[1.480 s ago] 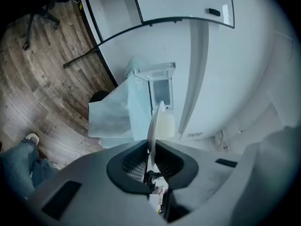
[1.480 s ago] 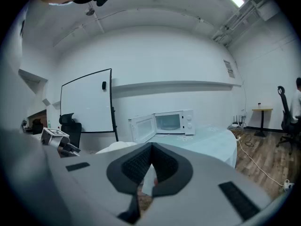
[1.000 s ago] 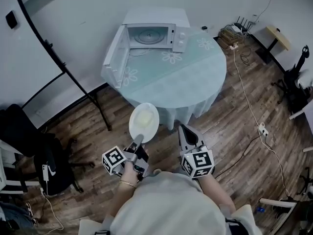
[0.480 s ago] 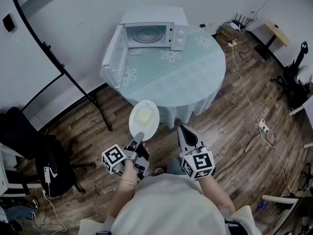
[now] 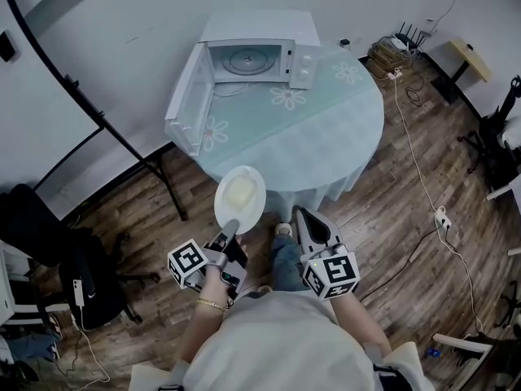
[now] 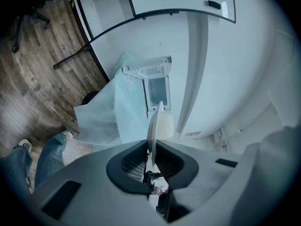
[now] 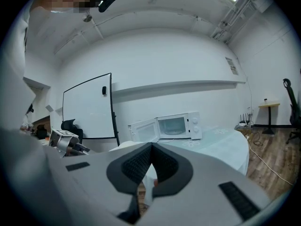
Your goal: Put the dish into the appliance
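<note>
Left gripper (image 5: 230,232) holds dish (image 5: 239,199) facing open microwave (image 5: 259,29).

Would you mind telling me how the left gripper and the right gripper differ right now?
The left gripper is clamped on the white plate's rim; the right gripper is shut on nothing. The left gripper is rolled onto its side; the right gripper sits level. Both point toward the open microwave on the table.

Microwave (image 5: 259,51) sits at the desk (image 5: 326,129) far edge, cavity facing the near edge, with open desk top between. Its door (image 5: 189,108) stands swung out along the left edge, walling that side. A black stand leg (image 5: 165,189) crosses the floor just left of the desk.
</note>
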`<state>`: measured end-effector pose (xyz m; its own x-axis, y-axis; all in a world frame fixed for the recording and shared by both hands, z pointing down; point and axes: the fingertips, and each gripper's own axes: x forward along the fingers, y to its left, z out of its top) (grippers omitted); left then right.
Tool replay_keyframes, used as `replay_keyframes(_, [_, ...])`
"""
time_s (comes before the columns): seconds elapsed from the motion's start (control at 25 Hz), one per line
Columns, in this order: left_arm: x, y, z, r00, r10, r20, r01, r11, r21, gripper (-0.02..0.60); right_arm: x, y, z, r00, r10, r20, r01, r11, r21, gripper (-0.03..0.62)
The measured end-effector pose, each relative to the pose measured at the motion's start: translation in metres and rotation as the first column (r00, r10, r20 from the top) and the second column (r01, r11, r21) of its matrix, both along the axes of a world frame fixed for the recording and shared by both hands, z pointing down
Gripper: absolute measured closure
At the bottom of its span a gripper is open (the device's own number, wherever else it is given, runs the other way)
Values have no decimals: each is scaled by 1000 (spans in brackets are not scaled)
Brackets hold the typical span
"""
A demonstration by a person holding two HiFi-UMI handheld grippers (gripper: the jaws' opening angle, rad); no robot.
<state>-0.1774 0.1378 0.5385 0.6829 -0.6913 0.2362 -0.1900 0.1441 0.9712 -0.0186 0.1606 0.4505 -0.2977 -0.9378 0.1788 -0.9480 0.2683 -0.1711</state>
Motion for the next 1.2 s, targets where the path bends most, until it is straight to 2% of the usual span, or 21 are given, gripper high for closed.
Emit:
replay_keyframes(0.72, [69,-198,6,996,-89,21,90,995,-50,541,71,-221,-17,994,-102,-36,102,995,4,589])
replay_keyframes(1.2, [102,-308,17,989,-145,23,146,988,-57,541,88,-324,-4,979,-202,-36,201,979,-26,589])
